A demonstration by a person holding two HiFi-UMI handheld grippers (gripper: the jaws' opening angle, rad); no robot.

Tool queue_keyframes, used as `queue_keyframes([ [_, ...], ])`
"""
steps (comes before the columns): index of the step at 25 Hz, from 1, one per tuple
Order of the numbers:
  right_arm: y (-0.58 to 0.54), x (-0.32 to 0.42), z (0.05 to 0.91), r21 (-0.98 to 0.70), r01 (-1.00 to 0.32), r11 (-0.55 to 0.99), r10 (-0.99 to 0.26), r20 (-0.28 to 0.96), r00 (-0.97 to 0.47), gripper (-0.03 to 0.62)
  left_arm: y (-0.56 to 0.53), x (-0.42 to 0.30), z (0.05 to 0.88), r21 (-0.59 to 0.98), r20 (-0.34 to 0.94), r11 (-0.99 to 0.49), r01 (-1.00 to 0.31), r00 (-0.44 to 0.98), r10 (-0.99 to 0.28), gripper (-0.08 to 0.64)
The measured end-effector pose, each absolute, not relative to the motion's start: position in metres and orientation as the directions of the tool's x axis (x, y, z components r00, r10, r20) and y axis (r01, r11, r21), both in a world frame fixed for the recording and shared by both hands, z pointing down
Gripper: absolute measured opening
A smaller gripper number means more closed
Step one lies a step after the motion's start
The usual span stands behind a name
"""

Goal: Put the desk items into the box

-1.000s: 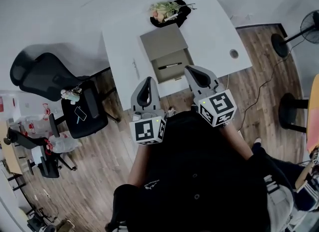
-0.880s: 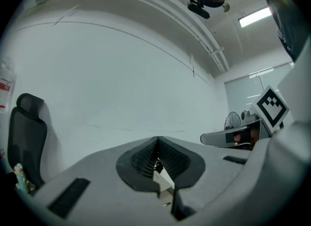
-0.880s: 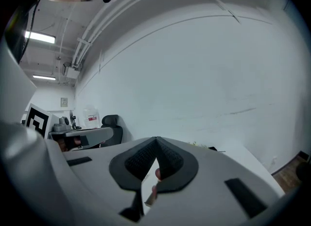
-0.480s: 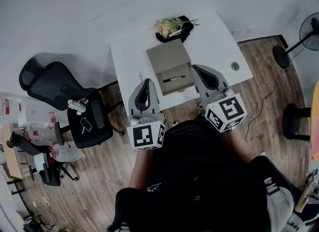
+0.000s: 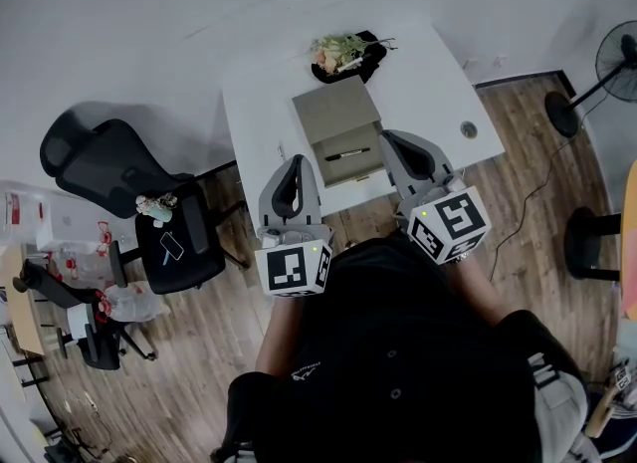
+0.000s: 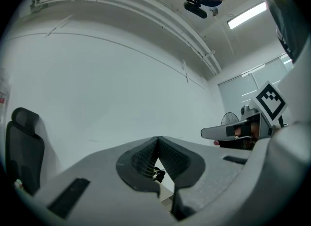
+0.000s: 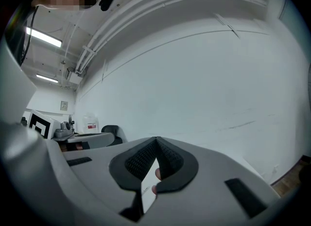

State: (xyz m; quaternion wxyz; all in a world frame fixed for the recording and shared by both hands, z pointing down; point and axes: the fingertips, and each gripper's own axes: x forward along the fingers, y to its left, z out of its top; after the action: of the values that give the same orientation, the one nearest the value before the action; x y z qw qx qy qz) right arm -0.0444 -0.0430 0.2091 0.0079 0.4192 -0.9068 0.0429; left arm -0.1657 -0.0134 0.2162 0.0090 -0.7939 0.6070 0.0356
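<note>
Black clothing of the person (image 5: 398,351) fills the near edge of the head view. Just ahead of it the two square-marker cubes face up, one on the grey left gripper (image 5: 293,160) and one on the grey right gripper (image 5: 387,135). Both grippers are held level and side by side, well apart, and they point toward the white rectangular desk (image 5: 423,83).

In the left gripper view the left gripper (image 6: 156,140) has its dark ribbed pads pressed together at the tips, with nothing pinched. In the right gripper view the right gripper (image 7: 156,140) is likewise pressed together and empty.

Beyond the jaw tips, near the front edge of the desk, sits the open tan cardboard box (image 5: 336,111), its lid flap folded back toward the far side. A slim black pen (image 5: 347,155) lies crosswise inside the box.

Farther back, at the desk's far edge, a black tray with greenery and flowers (image 5: 346,53) touches the white wall (image 5: 149,13). A black office chair (image 5: 119,187) stands left of the desk on the wooden floor (image 5: 179,351), and a black pedestal fan (image 5: 619,58) stands far right.
</note>
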Motion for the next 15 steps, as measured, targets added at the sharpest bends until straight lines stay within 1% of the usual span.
queue_keyframes([
  [7, -0.042, -0.042, 0.212, -0.072, -0.768, 0.637, -0.765, 0.066, -0.641, -0.002, -0.012, -0.164, 0.216, 0.031, -0.072, -0.27, -0.962, 0.267, -0.961, 0.008],
  [15, -0.047, -0.044, 0.224, -0.079, -0.767, 0.637, -0.76, 0.101, -0.642, -0.002, -0.016, -0.167, 0.228, 0.037, -0.04, -0.268, -0.963, 0.267, -0.963, 0.008],
])
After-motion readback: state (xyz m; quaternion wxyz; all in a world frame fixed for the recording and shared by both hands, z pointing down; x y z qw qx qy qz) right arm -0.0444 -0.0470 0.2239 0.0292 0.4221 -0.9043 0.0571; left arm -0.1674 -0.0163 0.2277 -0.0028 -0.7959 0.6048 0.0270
